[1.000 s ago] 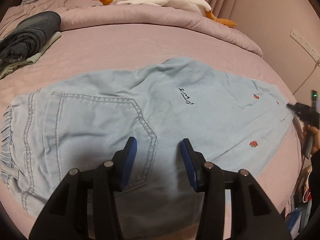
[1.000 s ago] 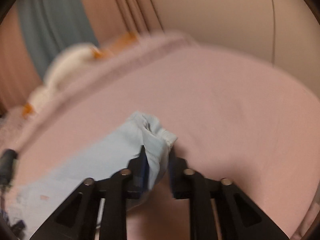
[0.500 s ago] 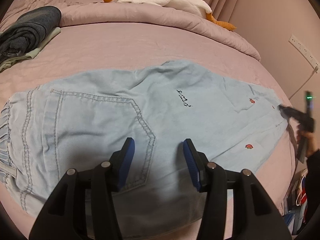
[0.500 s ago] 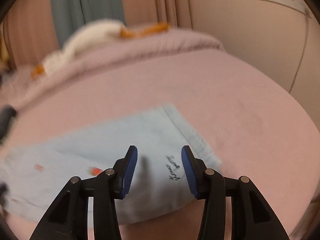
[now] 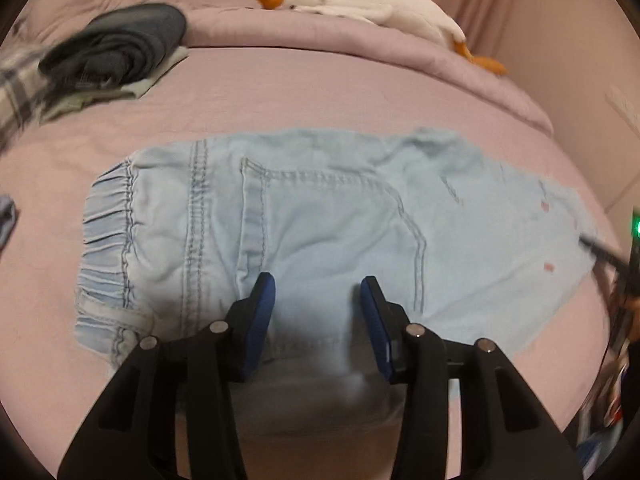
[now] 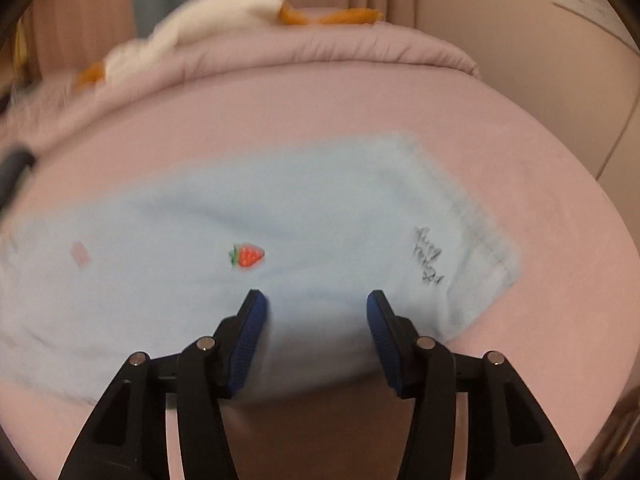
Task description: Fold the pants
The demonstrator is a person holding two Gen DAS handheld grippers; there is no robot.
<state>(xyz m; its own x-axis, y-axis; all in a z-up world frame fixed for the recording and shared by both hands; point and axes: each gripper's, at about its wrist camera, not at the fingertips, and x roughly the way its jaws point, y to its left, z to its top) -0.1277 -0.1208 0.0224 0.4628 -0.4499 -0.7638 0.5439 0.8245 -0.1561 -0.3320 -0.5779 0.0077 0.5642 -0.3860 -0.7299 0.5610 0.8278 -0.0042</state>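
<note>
Pale-blue denim pants (image 5: 320,220) lay flat on the pink quilted bed (image 5: 280,92), waistband gathered. Left tool (image 5: 318,300) hovered apart, just narrowing; right tool (image 6: 316,312) apart, just widening, empty.

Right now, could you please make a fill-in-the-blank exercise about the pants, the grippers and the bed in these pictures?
1. The light blue pants lie flat on a ____ bedsheet.
2. Near the hem, beside the black writing, a small red ____ is stitched.
3. The jaws of the right gripper are ____, gripping no cloth.
4. The white plush toy has an ____ beak.

Missing words: pink; strawberry; open; orange
</note>
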